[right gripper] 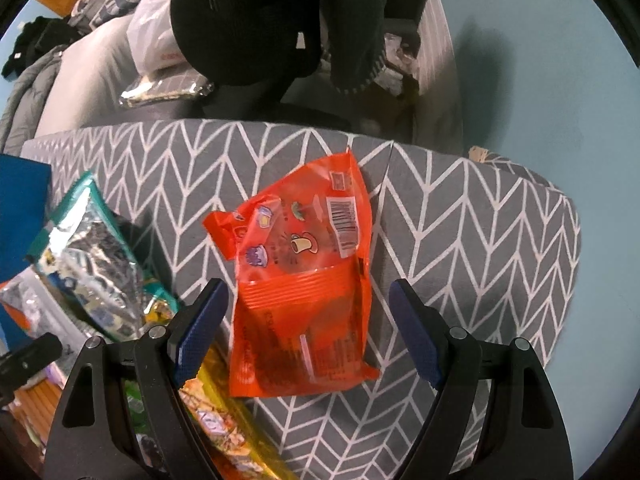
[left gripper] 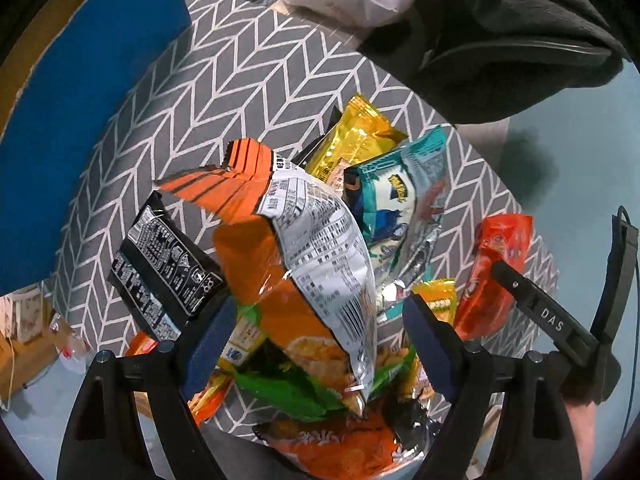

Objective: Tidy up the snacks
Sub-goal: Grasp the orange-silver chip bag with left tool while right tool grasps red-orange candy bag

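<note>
While both grippers hang over the grey chevron cloth (right gripper: 460, 216), each has its blue-padded fingers spread wide and neither pinches anything. Between the fingers of the right gripper (right gripper: 306, 332) a red packet (right gripper: 308, 280) lies flat on the cloth, barcode up, touching neither pad. Left of the red packet sits a teal bag (right gripper: 92, 256), and near the left finger a yellow wrapper (right gripper: 224, 420) shows beneath it.

From the left wrist view, the left gripper (left gripper: 320, 344) hovers over a heap of snacks. An orange bag (left gripper: 288, 248) with a white nutrition panel rises between its fingers; whether the pads touch the bag cannot be told. Left of the orange bag leans a black pouch (left gripper: 164, 268); behind it lie a yellow packet (left gripper: 356, 140) and the teal bag (left gripper: 400, 196). Right of the orange bag lies the red packet (left gripper: 496, 272), with the right gripper's finger (left gripper: 540, 308) over it. A blue board (left gripper: 88, 128) stands at the cloth's left edge, and dark clothing (left gripper: 512, 40) lies beyond its far edge.
</note>
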`<state>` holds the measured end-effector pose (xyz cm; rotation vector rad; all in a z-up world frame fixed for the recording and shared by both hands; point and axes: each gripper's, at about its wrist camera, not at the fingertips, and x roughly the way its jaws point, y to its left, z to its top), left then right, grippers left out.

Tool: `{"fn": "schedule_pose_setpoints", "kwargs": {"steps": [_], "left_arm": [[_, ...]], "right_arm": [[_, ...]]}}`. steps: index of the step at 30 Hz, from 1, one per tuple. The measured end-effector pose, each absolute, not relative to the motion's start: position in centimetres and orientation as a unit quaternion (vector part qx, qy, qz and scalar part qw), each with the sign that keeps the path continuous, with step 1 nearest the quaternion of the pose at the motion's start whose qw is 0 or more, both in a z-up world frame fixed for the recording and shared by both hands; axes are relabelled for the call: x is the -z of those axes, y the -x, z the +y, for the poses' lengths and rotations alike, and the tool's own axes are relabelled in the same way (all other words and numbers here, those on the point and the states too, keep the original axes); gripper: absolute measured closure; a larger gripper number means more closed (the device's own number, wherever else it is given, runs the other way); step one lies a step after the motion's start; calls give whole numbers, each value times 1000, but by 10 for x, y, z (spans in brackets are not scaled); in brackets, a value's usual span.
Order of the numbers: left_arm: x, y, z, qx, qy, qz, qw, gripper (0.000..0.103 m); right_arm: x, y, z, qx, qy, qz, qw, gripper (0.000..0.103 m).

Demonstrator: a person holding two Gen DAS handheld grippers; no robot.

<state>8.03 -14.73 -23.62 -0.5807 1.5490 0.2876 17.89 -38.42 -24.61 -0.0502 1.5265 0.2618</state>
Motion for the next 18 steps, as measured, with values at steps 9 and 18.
{"fn": "schedule_pose_setpoints", "kwargs": {"steps": [9,18], "left_arm": [[266,-81,-145,-143,282,694,647,23],[257,-73,-142,-124,261,691,662,46]], "right_arm": [[264,-172,-373,-106,53,690,714,22],[266,-164,-361,-106,93,671,728,28]]}}
